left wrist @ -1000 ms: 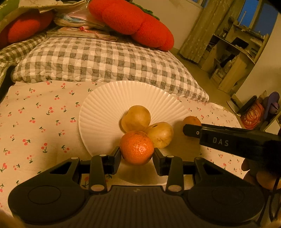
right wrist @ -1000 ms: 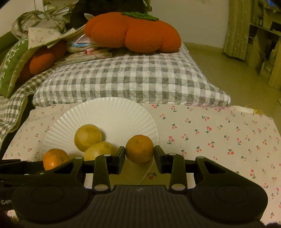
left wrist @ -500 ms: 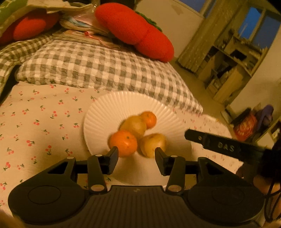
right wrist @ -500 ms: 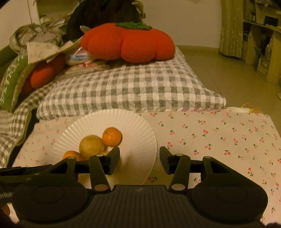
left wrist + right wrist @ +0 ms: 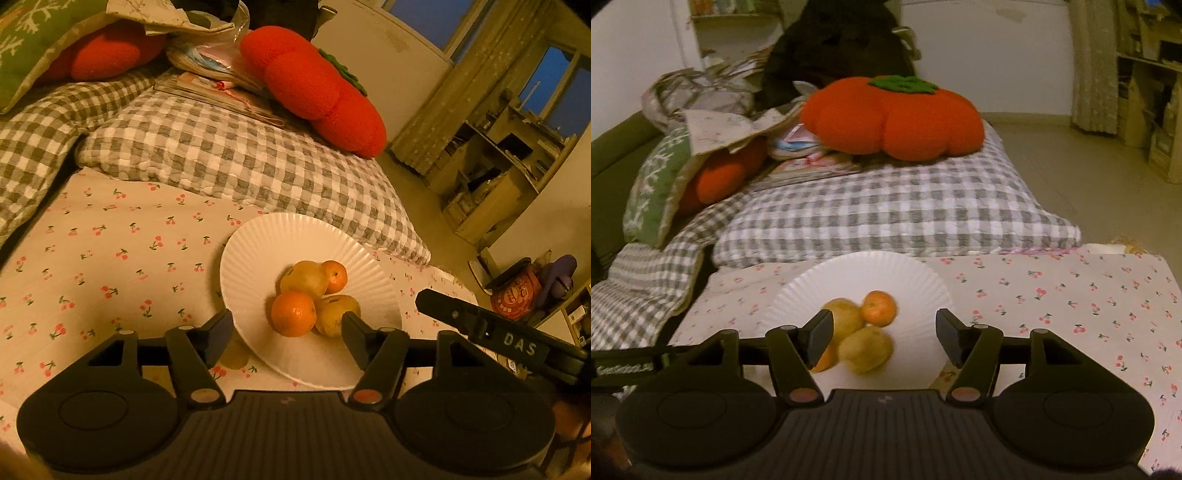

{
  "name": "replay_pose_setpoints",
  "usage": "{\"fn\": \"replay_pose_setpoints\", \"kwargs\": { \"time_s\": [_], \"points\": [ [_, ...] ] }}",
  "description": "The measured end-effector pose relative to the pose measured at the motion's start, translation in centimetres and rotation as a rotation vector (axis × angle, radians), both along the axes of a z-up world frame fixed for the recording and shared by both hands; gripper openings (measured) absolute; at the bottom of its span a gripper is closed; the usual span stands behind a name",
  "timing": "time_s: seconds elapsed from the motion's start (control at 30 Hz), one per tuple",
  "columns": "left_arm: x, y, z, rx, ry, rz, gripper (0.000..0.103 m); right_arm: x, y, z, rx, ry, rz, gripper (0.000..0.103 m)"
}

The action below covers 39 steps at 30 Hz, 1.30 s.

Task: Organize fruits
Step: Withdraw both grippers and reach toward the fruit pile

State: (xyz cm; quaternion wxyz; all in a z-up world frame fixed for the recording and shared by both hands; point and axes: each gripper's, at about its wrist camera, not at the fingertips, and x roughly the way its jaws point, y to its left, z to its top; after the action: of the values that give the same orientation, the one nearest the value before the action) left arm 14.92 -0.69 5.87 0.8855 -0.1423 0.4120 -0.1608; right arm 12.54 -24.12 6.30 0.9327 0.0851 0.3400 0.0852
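Your left gripper (image 5: pixel 286 330) and right gripper (image 5: pixel 884 338): jaws just opened wide, empty; plate (image 5: pixel 258 240) near checked pillow (image 5: pixel 240 162), cloth (image 5: pixel 1071 295) open rightward.

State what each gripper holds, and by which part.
Nothing. The left gripper and right gripper have just opened, jaws empty; all four fruits lie on the white plate.

Warm, dim indoor light tints both views yellow-orange. The white plate (image 5: pixel 258 251) is the brightest thing and shows no glare. A soft shadow lies on the cloth (image 5: pixel 110 258) under the plate's near edge. Outside the window (image 5: pixel 554 70) the sky is deep blue. Fisheye bending curves the shelves (image 5: pixel 491 173) and walls toward the edges, and the corners go black. In the right wrist view the fruit (image 5: pixel 866 349) is smeared with motion blur.
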Motion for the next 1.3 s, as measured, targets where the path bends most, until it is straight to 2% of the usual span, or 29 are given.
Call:
{"fn": "replay_pose_setpoints", "kwargs": {
  "time_s": [0.23, 0.37, 0.47, 0.73, 1.03, 1.3],
  "points": [
    [-1.6, 0.4, 1.0, 0.096, -0.024, 0.017, 0.07, -1.7, 1.9, 0.4, -0.033, -0.011, 0.076, 0.066],
    [-2.0, 0.9, 0.9, 0.186, -0.029, 0.029, 0.071, -1.8, 2.5, -0.1, -0.067, 0.008, 0.086, 0.067],
    [-2.2, 1.4, 0.5, 0.222, -0.007, 0.029, 0.072, -2.1, 2.4, -0.5, -0.05, 0.035, 0.074, 0.067],
    [-3.0, 3.8, 1.0, 0.219, 0.009, 0.042, 0.081, -3.9, 3.2, -0.5, -0.062, 0.042, 0.086, 0.072],
    [-4.1, 6.2, 1.2, 0.2, 0.037, 0.081, 0.081, -4.8, 3.6, -0.1, -0.033, 0.068, 0.109, 0.073],
    [-5.4, 5.7, 0.7, 0.199, 0.048, 0.035, 0.082, -6.1, 3.9, 0.0, 0.014, 0.096, 0.105, 0.078]
  ]
}}
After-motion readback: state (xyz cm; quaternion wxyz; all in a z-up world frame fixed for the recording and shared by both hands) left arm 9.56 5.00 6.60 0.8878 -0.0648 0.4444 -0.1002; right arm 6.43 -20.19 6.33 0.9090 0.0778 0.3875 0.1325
